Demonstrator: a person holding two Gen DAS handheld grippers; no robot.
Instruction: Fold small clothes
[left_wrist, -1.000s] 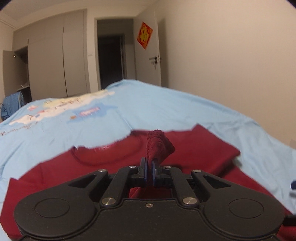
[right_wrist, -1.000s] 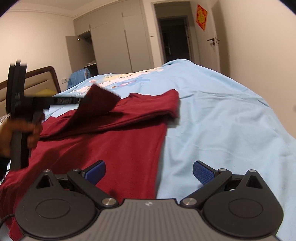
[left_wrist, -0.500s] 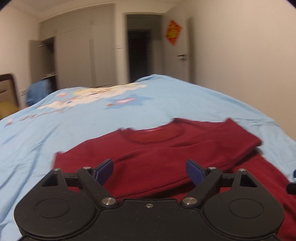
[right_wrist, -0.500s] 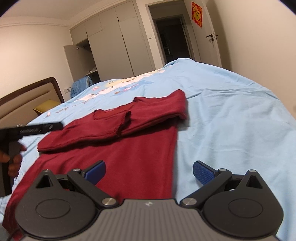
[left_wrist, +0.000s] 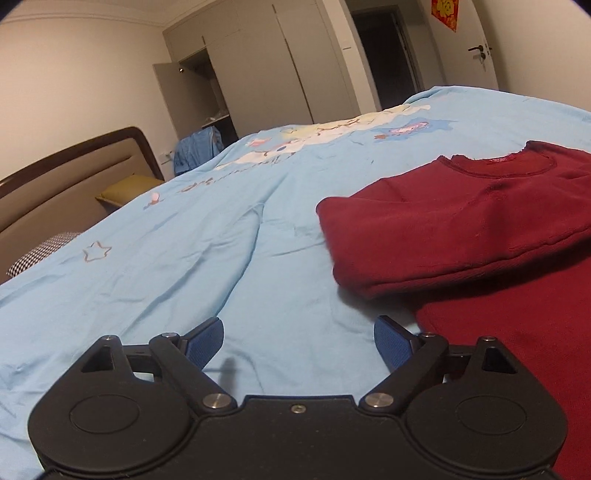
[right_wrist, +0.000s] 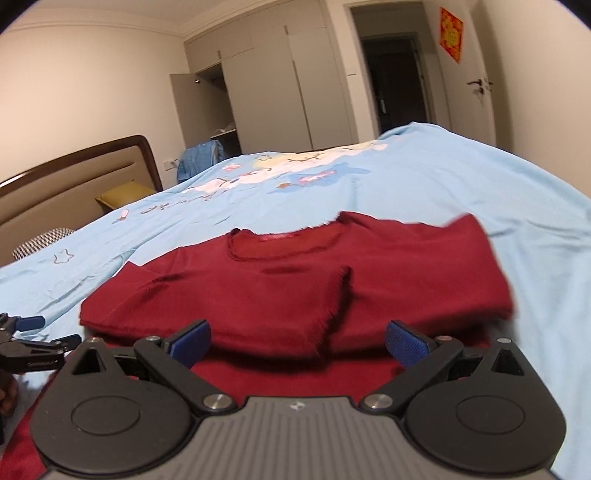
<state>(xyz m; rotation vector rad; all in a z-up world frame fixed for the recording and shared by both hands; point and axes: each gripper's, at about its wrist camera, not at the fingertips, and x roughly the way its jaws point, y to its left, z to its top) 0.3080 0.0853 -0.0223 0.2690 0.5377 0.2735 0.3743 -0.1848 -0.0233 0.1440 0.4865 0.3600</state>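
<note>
A dark red sweater (right_wrist: 388, 273) lies flat on the light blue bedspread (right_wrist: 480, 177), both sleeves folded across its chest, neckline away from me. In the left wrist view the red sweater (left_wrist: 480, 221) fills the right side. My left gripper (left_wrist: 299, 341) is open over bare bedspread (left_wrist: 184, 258), just left of the sweater's edge, holding nothing. My right gripper (right_wrist: 297, 339) is open above the sweater's lower body, nothing between its blue pads (right_wrist: 404, 341). The left gripper (right_wrist: 26, 347) also shows at the far left of the right wrist view.
A brown headboard (right_wrist: 74, 173) with a yellow pillow (right_wrist: 122, 194) stands at the left. Wardrobes (right_wrist: 280, 92), one door open, and a dark doorway (right_wrist: 399, 81) are beyond the bed. Blue clothing (right_wrist: 199, 157) hangs by the wardrobe. A hand (right_wrist: 7, 391) shows at the left edge.
My left gripper let go of the sleeve it was pinching, opened, and drew back left off the sweater. The sleeve now lies folded on the chest. My right gripper moved left over the sweater.
</note>
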